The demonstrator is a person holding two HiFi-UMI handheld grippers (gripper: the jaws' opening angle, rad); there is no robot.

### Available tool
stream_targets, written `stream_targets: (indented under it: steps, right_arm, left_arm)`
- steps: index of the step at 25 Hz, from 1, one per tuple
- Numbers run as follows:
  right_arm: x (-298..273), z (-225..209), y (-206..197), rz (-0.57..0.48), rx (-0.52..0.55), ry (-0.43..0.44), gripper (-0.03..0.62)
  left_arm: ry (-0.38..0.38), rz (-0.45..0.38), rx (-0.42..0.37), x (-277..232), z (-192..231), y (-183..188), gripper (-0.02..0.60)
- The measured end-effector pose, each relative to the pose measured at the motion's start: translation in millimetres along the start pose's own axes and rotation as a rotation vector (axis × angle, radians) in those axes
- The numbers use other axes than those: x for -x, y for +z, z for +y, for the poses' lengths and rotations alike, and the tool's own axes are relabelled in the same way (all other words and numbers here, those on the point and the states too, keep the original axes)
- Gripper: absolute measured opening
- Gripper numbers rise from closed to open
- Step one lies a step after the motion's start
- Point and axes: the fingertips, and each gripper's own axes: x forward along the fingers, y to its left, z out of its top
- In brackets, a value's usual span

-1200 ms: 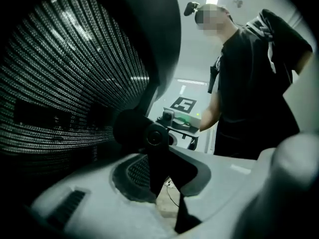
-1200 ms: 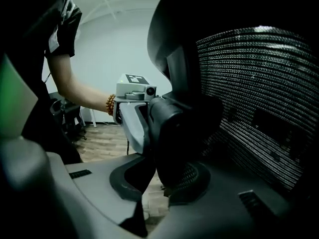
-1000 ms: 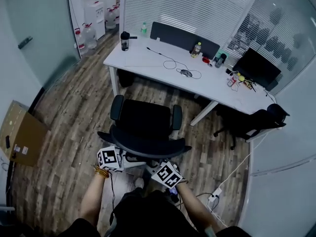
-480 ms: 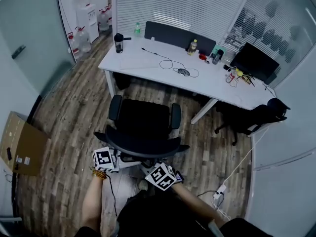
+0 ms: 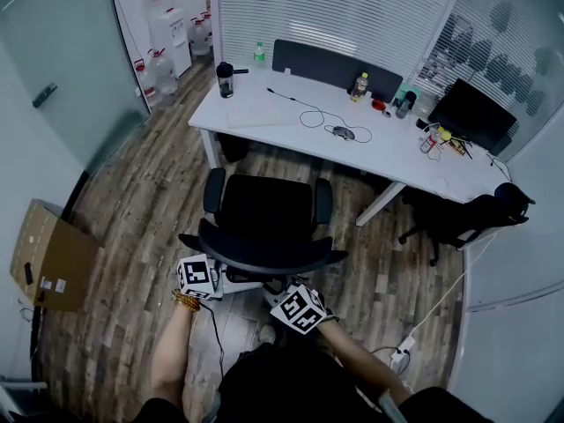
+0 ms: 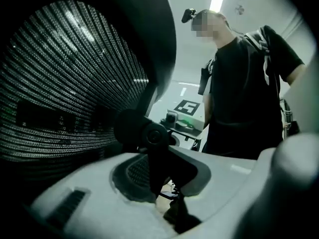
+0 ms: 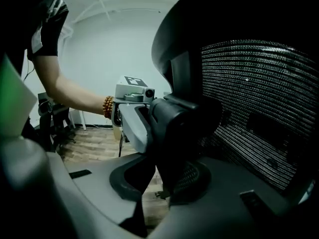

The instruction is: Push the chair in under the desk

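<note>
A black mesh office chair (image 5: pixel 264 214) stands on the wood floor with its seat facing the white desk (image 5: pixel 256 111), a short gap off the desk's near edge. I stand behind its backrest (image 5: pixel 264 254). My left gripper (image 5: pixel 250 282) and right gripper (image 5: pixel 280 292) meet from either side at the black support post (image 7: pixel 179 128) behind the backrest. The left gripper's (image 6: pixel 159 179) jaws have just been closing, with the post (image 6: pixel 149 138) between them. The right gripper's (image 7: pixel 158 183) jaws also clamp that post.
A cardboard box (image 5: pixel 48 254) lies at the left wall. A second black chair (image 5: pixel 458 218) sits at the desk's right end. On the desk are a cable (image 5: pixel 322 122), bottles and a monitor (image 5: pixel 471 113). A power strip (image 5: pixel 401 352) lies on the floor to my right.
The chair has rolled a little nearer to the desk, and both grippers have gone forward with it, still on the post behind the backrest.
</note>
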Motion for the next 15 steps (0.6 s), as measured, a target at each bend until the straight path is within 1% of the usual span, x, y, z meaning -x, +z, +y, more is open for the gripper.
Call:
stream_targets:
  steps: [3, 5, 7, 12, 15]
  right_arm:
    - [1, -19, -1, -0.015, 0.018, 0.016, 0.061]
    - [4, -32, -2, -0.009, 0.023, 0.020, 0.061]
    - [6, -43, -4, 0.000, 0.033, 0.032, 0.061]
    - [5, -66, -9, 0.017, 0.077, 0.059, 0.063]
    - [5, -83, -11, 0.024, 0.101, 0.073, 0.063]
  left_arm:
    - [-0.077, 0.045, 0.034, -8, 15, 3, 0.059]
    - [-0.103, 0.075, 0.068, -17, 25, 7, 0.054]
    - [-0.092, 0.078, 0.080, -23, 34, 11, 0.054]
    - [-0.039, 0.051, 0.066, -33, 57, 10, 0.054]
    - [-0.024, 0.058, 0.076, -40, 74, 14, 0.052]
